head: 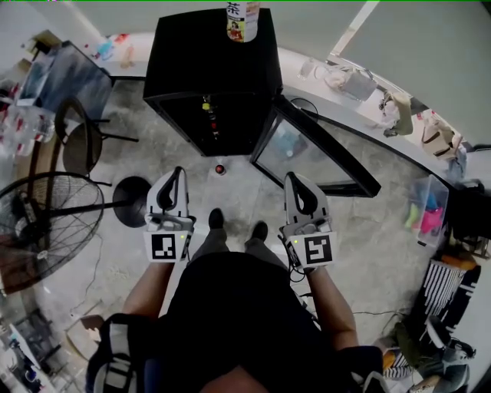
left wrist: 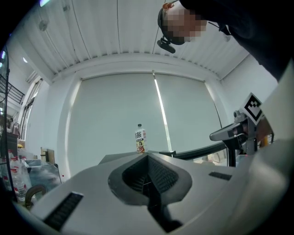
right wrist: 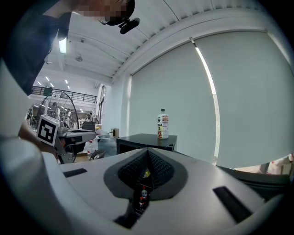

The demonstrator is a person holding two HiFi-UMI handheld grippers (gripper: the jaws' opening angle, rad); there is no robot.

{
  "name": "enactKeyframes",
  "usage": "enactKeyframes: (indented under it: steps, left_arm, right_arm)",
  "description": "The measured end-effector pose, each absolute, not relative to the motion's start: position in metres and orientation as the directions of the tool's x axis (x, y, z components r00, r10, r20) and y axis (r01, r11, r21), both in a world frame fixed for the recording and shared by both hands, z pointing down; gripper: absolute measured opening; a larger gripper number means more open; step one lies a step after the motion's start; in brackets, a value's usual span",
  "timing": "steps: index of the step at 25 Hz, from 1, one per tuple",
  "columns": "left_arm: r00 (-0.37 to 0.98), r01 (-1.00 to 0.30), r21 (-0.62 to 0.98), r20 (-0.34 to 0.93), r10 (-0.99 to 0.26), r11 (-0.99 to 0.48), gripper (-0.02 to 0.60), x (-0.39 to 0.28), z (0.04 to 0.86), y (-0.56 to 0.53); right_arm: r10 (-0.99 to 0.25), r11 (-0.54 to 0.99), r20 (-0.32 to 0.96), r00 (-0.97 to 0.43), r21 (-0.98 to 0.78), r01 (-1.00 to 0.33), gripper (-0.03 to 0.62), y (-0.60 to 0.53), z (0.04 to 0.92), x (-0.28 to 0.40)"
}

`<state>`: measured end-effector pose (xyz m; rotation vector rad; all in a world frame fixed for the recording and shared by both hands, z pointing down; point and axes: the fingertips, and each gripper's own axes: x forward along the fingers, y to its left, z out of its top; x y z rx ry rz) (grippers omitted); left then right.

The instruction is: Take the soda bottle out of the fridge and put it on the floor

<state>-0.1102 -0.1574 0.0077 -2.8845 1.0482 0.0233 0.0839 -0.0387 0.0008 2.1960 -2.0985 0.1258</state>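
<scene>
My left gripper (head: 179, 173) and right gripper (head: 292, 179) are level in front of me, side by side and apart, each marker cube turned up toward my head. In the left gripper view the left gripper (left wrist: 148, 156) has its jaws fully together, with nothing between them. In the right gripper view the right gripper (right wrist: 148, 152) also has its jaws meeting at the tips and is empty. Only a narrow slit is left low down between those jaws.

Below the grippers my shoes (head: 217, 219) stand on the grey floor (head: 368, 230). Just past them the soda bottle (head: 220, 169) stands upright on the floor, red cap up, close in front of the fridge opening. It touches neither gripper, and it also shows through the right gripper's slit (right wrist: 144, 194).

Next comes the black fridge (head: 207, 54). Its glass door (head: 322, 153) is swung wide open to my right, and small bottles show on a shelf inside. A labelled tea bottle (head: 242, 19) stands upright on the fridge top toward the back, and both gripper views catch it there (left wrist: 140, 138) (right wrist: 162, 124).

A standing fan (head: 46, 222) is off to my left, well clear of the fridge. A curved white desk (head: 372, 115) with bags on it runs along the wall behind and to the right.
</scene>
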Motion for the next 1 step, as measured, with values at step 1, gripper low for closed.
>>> enactKeyframes:
  steps: [1]
  left_arm:
    - [0.766,-0.643,-0.060,-0.041,-0.642,-0.764,0.023,-0.1095,0.0069,-0.1569]
  right_arm:
    - [-0.991,-0.045,0.128,0.047,0.018,-0.999,0.018,-0.0381,0.0008,0.0843]
